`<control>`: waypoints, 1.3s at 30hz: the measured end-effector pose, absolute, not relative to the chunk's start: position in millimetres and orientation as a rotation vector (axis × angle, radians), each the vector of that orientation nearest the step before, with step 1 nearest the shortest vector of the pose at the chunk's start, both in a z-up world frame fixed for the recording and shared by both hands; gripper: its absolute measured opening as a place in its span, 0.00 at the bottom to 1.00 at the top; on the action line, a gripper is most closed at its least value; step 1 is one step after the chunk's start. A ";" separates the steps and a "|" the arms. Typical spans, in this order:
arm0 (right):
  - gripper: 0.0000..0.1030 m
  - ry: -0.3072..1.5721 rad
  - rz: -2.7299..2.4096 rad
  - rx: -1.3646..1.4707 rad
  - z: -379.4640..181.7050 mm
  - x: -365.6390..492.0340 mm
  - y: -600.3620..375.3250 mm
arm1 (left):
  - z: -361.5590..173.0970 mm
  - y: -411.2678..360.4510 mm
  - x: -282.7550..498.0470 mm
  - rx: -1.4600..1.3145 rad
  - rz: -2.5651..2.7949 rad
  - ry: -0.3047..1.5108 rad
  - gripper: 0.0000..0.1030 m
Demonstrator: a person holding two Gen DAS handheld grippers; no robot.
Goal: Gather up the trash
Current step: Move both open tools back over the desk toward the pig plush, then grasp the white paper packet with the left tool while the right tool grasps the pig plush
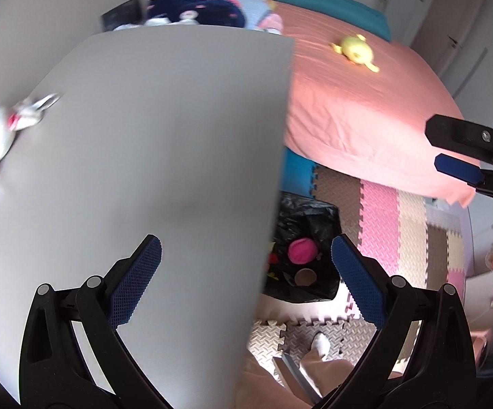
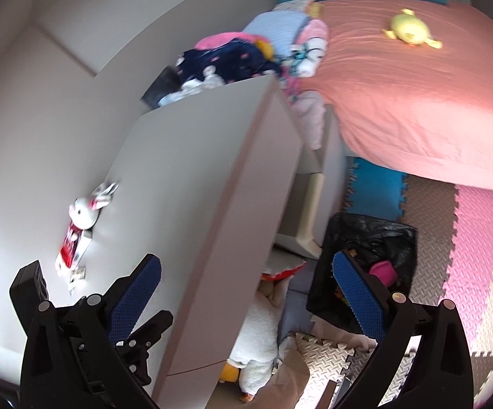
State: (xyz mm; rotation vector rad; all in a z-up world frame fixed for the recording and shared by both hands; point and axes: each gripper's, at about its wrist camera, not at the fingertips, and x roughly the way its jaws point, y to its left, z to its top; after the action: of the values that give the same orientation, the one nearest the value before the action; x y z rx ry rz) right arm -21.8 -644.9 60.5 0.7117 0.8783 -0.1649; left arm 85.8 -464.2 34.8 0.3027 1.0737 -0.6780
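Beside the white desk (image 1: 137,156), on the foam floor mat (image 2: 467,231), stands the trash bin (image 2: 369,238), lined with a black bag. It sits just off the desk's right edge and near the foot of the bed (image 1: 365,102). Inside the bin lies a pink round item (image 1: 302,251), with a brown disc-like piece (image 1: 305,276) and small red and yellow scraps beside it; the scraps are too blurred to identify with confidence.

Left gripper (image 1: 246,286): jaws spread wide, nothing between the blue pads. One finger is over the desk top, the other over the bin's side of the desk edge.

Right gripper (image 2: 246,300): likewise spread wide and carrying nothing. In the left wrist view it enters from the right edge, in front of the bed's corner, well apart from the bin.

On the desk top, at its far left, lies a white rabbit toy (image 2: 86,211) in red clothing, touching a small white box (image 2: 83,242). A pile of clothes (image 2: 232,58) rests past the desk's far end. A yellow plush toy (image 1: 355,51) lies on the pink bed cover. Under the desk sits a white stuffed toy (image 2: 256,341).
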 end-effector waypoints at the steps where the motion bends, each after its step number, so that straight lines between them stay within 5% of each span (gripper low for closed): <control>1: 0.98 0.882 -0.142 0.700 61.8 -15.4 -637.7 | 35.3 -456.2 89.8 0.286 -0.657 1.075 0.94; 33: 0.98 0.983 0.236 0.459 81.2 119.3 -452.1 | 49.5 -188.0 199.2 -0.348 0.058 1.046 0.94; 39: 0.98 0.997 0.275 0.440 84.2 142.5 -433.5 | 39.3 -160.6 227.2 -0.425 0.128 1.075 0.76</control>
State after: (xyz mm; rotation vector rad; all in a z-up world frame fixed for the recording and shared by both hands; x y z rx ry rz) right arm 142.5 -433.5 84.2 0.4396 0.9968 0.2751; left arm 227.2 -160.6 39.3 -0.4252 1.0750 0.1279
